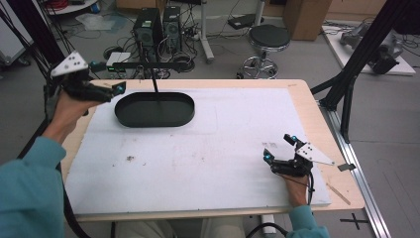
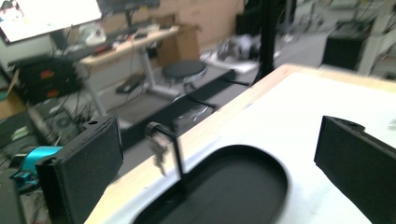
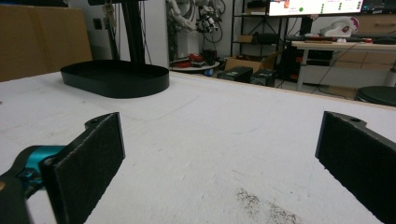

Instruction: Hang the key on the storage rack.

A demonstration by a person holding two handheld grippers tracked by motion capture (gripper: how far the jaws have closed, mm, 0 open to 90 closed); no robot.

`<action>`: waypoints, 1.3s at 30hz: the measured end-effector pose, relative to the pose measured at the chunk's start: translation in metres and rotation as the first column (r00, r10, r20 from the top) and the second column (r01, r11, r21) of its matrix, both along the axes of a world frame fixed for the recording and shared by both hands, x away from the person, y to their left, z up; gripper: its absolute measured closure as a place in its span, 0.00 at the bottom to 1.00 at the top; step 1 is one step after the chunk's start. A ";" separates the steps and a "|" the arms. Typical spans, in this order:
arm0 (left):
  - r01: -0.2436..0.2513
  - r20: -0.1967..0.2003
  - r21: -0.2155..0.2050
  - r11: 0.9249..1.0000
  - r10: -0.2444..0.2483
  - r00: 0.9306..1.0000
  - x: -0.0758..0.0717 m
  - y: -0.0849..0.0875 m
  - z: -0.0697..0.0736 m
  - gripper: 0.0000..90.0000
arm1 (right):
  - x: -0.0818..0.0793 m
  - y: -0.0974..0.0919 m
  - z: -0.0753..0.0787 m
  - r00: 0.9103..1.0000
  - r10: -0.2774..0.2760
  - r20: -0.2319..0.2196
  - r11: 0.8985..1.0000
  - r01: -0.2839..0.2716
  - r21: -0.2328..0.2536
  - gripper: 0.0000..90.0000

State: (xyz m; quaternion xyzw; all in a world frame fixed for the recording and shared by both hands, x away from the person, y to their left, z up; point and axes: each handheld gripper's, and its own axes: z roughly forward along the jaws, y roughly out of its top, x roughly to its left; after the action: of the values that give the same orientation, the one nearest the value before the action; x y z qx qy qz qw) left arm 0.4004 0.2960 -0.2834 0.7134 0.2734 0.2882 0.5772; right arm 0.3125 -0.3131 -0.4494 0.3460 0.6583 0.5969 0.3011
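Near the bench's far left corner the left gripper [image 1: 96, 89] hovers beside the black oval tray [image 1: 154, 109], fingers spread and empty—the right gripper [image 1: 282, 153] rests by the near right edge, likewise open—so any approach should clear the tray's upright post [image 1: 155, 85].

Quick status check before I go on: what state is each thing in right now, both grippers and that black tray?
Left gripper: jaws open, nothing between them, held up by the table's far left corner, beside the tray.
Right gripper: jaws open, nothing between them, low over the white mat near the right front.
Black oval tray: flat on the mat, nothing visible inside, a thin black post standing in it.
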 end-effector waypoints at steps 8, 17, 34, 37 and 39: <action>-0.002 0.028 -0.092 0.996 0.005 1.000 -0.066 0.007 -0.055 0.02 | -0.001 0.000 0.000 1.000 -0.002 -0.007 1.000 0.002 0.005 0.01; -0.041 0.052 -0.154 0.987 0.050 0.997 -0.109 0.005 -0.122 0.02 | -0.001 0.001 0.000 1.000 -0.007 0.006 1.000 0.007 -0.014 0.00; -0.049 0.020 -0.179 0.983 0.054 0.998 -0.120 0.005 -0.172 0.02 | -0.003 0.004 0.000 1.000 -0.004 0.009 0.999 0.005 -0.035 0.00; -0.049 0.019 -0.181 0.982 0.053 0.998 -0.120 0.005 -0.172 0.02 | -0.002 0.004 0.000 1.000 -0.002 0.020 0.999 0.003 -0.044 0.01; -0.052 0.018 -0.184 0.982 0.056 0.998 -0.120 0.006 -0.172 0.02 | -0.002 0.004 0.000 1.000 -0.001 0.021 0.999 0.002 -0.046 0.00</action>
State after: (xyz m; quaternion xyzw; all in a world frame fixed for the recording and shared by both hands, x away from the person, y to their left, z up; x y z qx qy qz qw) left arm 0.2804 0.3016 -0.4557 0.6464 0.3113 0.2854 0.6355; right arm 0.3102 -0.3088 -0.4491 0.3333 0.6684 0.5848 0.3164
